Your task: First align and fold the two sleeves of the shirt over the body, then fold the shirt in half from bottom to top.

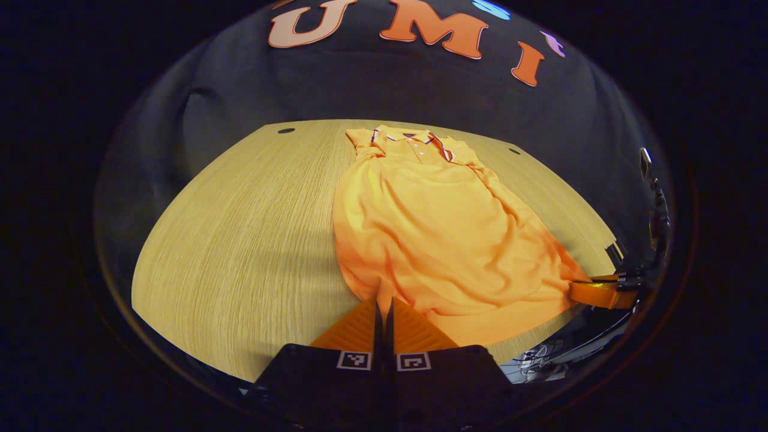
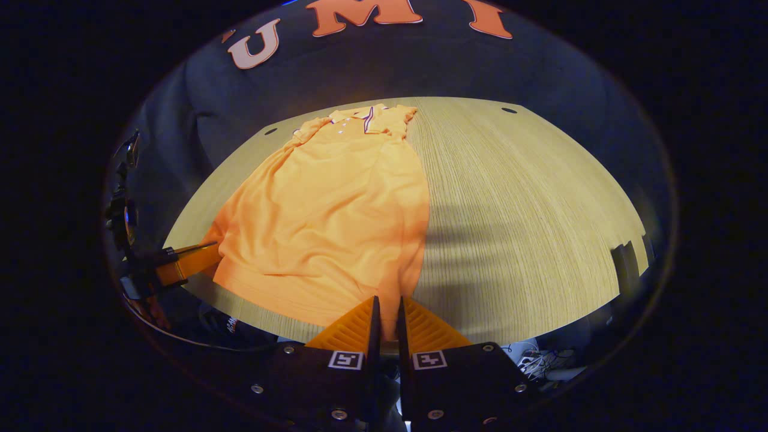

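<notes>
Ahead of both jaws: the shirt lies flat on the wooden table, collar at the far end, hem nearest us.
Sleeves: we judge them already folded over the body; outline is narrow, with no sleeve sticking out.
Left gripper: jaws nearly closed, hem corner pinched between them.
Right gripper: jaws drawn to a narrow slit, the other hem corner caught in it.
Cross-check: each gripper appears at the edge of the other's view, at the opposite hem corner.
Handling: we judge the fabric light, soft and limp; it wrinkles and will sag between the two holds.
Hold: we judge the two hem corners right for the bottom-to-top fold; keep them level.
Risk: thin cloth may slip out, or only the top layer may lift.
Writing: none readable on the shirt; square coded markers sit on the fingers.
</notes>
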`<state>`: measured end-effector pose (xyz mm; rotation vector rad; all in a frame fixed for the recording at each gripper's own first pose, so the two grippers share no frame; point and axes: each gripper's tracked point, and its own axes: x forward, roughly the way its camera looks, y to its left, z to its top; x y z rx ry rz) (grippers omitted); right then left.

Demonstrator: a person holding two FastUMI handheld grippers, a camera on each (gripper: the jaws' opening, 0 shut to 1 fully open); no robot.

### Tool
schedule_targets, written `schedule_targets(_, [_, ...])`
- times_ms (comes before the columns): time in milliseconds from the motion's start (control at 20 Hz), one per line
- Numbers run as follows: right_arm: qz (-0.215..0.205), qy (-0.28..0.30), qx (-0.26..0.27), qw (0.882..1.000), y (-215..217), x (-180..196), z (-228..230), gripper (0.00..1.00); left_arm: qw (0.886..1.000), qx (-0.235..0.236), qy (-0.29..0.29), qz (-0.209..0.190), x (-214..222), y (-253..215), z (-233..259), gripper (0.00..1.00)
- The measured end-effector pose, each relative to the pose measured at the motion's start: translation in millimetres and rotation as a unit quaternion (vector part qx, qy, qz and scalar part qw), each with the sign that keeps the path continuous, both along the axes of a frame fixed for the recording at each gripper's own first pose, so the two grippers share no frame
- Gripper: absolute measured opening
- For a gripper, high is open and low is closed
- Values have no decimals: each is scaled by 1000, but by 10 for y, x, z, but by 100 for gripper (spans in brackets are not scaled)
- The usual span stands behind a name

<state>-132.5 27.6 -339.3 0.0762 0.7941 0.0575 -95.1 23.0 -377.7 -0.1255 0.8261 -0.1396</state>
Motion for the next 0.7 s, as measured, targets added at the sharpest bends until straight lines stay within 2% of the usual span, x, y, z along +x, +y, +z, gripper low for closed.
schedule_targets(50, [3,4,5,1000,21,10,29,1,1000,3,3,0,-3,3,6,1])
schedule_targets(150, [3,6,-2,1000,-19,38,17,1,1000,11,10,-2,-14,1,10,0])
schedule_targets(250, [3,-5,15,1000,26,88,111,1,1000,7,17,3,-8,10,66,1])
schedule_targets(550, [24,-37,36,998,-29,280,442,1,998,-30,-14,51,269,103,467,1])
schedule_targets(700, [32,-47,38,998,-72,352,583,1,997,-32,-31,59,383,117,666,1])
